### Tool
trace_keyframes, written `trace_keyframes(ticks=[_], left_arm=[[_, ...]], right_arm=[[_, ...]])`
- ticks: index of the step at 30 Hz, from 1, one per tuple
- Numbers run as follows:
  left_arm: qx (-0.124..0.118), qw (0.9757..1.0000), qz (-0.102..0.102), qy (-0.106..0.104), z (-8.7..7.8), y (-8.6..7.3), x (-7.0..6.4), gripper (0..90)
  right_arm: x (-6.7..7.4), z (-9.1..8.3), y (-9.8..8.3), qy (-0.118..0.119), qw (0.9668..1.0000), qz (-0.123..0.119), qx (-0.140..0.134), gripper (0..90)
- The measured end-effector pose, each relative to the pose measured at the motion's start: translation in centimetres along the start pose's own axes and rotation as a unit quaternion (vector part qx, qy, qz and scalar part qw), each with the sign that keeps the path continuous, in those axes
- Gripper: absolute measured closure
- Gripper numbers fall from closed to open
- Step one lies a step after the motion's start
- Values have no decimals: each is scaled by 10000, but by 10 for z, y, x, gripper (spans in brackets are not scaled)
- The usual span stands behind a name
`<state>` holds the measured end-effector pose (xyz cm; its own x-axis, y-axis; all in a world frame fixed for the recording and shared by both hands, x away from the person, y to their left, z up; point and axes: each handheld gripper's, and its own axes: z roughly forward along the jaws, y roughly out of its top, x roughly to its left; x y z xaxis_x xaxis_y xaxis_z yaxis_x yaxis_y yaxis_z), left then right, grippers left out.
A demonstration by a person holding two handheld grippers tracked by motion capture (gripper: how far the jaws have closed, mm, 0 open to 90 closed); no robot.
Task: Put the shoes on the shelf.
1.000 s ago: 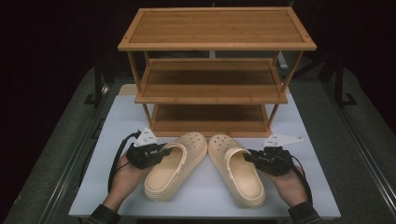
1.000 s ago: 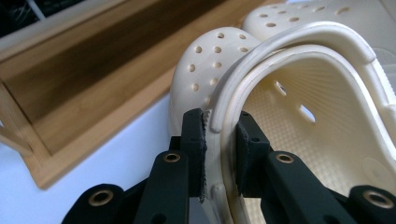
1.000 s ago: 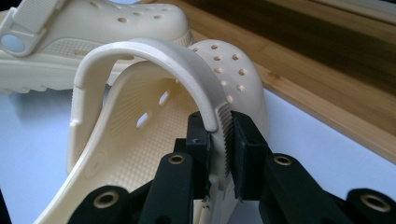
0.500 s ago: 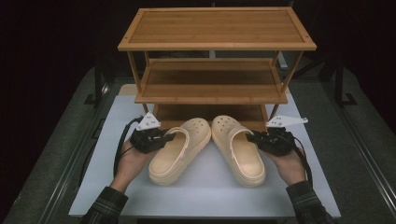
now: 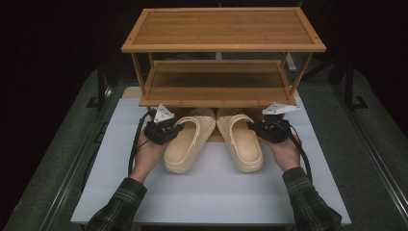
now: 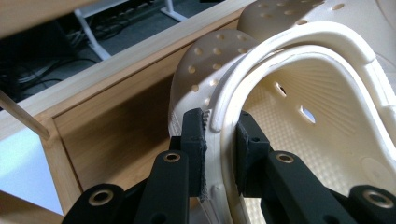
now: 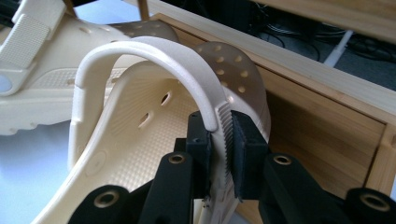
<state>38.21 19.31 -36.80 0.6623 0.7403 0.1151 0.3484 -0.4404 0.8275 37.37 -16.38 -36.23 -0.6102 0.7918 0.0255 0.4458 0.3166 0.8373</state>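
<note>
Cream clogs [image 5: 211, 139] in clamped jaws, toes under bamboo rack [image 5: 221, 48], white mat [image 5: 211, 192], dark room.

Cream clogs [image 5: 214, 139], plaid sleeves [image 5: 115, 204]

surface: white table [image 5: 211, 197] | on it: wooden shoe rack [image 5: 221, 94] at far end, two cream clogs, left clog [image 5: 185, 144], right clog [image 5: 240, 139], toes under rack

Overhead light, dark surround beyond rack [image 5: 223, 45]; soft shadow under rack; gripper views sharp near jaws, background blurred.
</note>
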Motion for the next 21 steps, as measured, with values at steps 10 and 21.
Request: trace_keyframes(ticks=[10,21], left_arm=[[-57,9990,-100,442,24,-1,-4,765],[3,9964,-40,845,42,-5,-7,761]], right_arm=[[-4,21,0,-260,9996,81,-55,788],[-2,38,0,-364,9991,180,-94,787]])
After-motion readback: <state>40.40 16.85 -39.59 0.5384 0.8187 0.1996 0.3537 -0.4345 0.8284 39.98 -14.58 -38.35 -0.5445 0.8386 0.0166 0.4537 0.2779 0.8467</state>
